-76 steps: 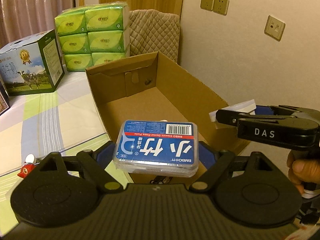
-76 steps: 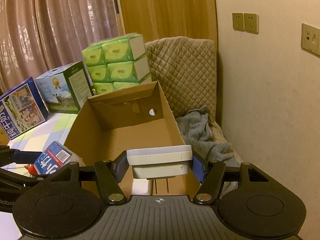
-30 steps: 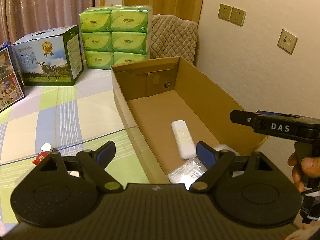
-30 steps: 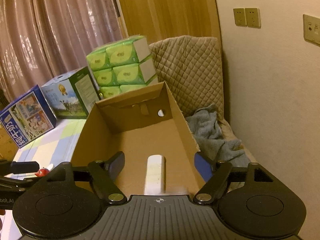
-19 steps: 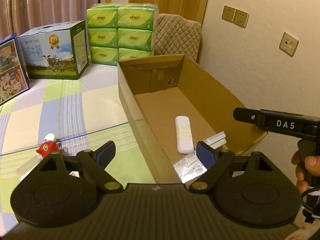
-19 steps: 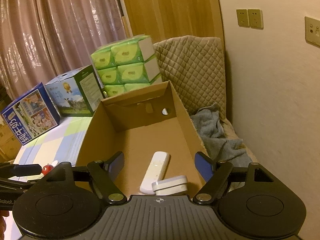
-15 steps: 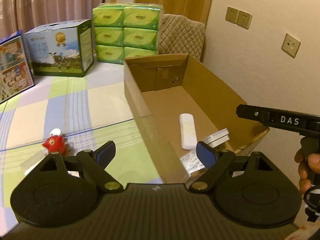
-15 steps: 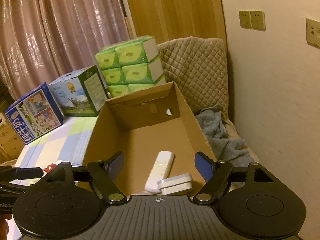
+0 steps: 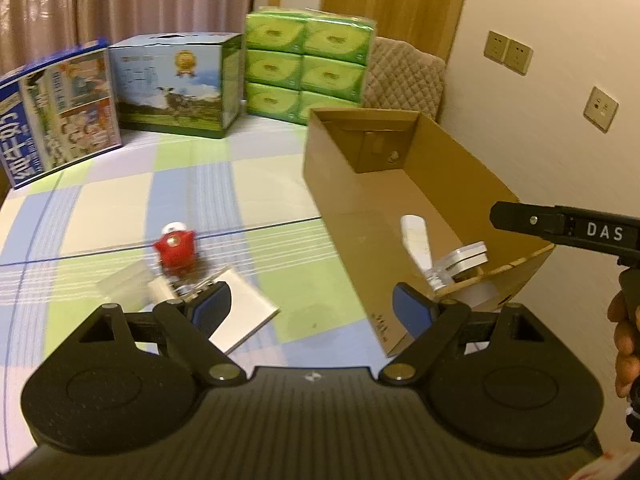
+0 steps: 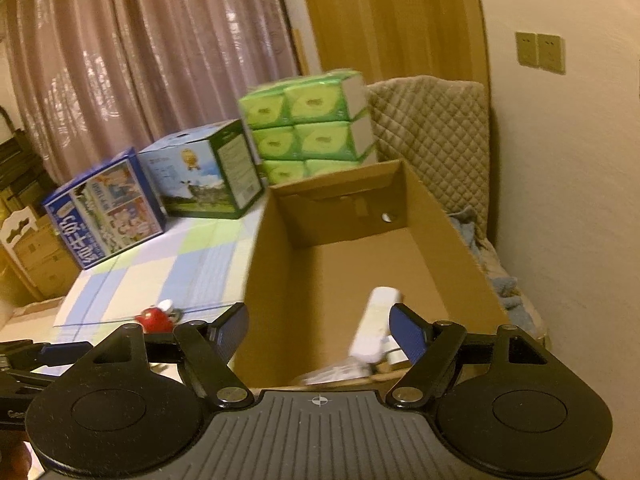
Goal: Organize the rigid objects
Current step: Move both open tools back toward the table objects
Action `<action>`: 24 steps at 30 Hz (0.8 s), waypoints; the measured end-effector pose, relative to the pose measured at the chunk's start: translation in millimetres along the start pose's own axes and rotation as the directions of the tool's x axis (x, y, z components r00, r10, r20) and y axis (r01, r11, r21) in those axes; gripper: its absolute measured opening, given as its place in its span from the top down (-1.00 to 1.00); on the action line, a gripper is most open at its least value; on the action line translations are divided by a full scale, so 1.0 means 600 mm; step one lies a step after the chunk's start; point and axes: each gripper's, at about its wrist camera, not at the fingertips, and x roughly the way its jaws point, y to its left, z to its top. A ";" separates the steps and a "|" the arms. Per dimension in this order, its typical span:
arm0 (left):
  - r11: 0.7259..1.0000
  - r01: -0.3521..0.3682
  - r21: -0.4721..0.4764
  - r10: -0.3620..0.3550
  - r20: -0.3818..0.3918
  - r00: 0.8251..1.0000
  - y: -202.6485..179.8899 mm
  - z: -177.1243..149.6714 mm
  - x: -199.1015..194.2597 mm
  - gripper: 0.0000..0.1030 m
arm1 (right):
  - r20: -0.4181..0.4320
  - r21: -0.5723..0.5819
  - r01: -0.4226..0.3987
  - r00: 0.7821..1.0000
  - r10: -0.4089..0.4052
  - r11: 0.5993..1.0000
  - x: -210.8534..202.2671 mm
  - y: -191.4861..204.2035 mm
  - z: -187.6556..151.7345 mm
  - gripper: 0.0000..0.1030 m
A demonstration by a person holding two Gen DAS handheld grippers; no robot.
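An open cardboard box point(image 9: 472, 168) stands at the right of the checked bed; it also shows in the right wrist view point(image 10: 276, 280). Inside lie a long white remote-like bar point(image 9: 415, 236), a flat white case point(image 9: 466, 256) and a clear-wrapped pack. On the bed left of the box are a small red toy point(image 9: 175, 247), a white card point(image 9: 240, 312) and a small clear piece. My left gripper point(image 9: 310, 312) is open and empty above the bed beside the box. My right gripper point(image 10: 320, 330) is open and empty over the box's near end; its arm shows in the left wrist view point(image 9: 564, 228).
At the back stand stacked green tissue packs point(image 9: 306, 64), a milk carton box with a cow picture point(image 9: 176, 84) and a blue printed box point(image 9: 56, 108). A quilted cushion point(image 10: 432, 132) and grey cloth lie between the box and the wall.
Both grippers let go of the blue floss box and the white case into the cardboard box and opened. Both views have since swung left, bringing the red toy and white card closer.
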 end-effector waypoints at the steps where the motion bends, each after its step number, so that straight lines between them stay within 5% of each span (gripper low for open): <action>1: 1.000 -0.007 -0.005 0.007 0.004 1.000 0.008 -0.003 -0.007 -0.65 | -0.001 -0.008 -0.007 1.000 0.007 1.000 -0.002 0.010 -0.001 -0.45; 24: 0.977 -0.188 -0.098 0.189 0.003 0.982 0.216 -0.063 -0.076 -0.65 | -0.056 -0.156 -0.147 0.989 0.140 0.977 0.023 0.199 -0.064 -0.45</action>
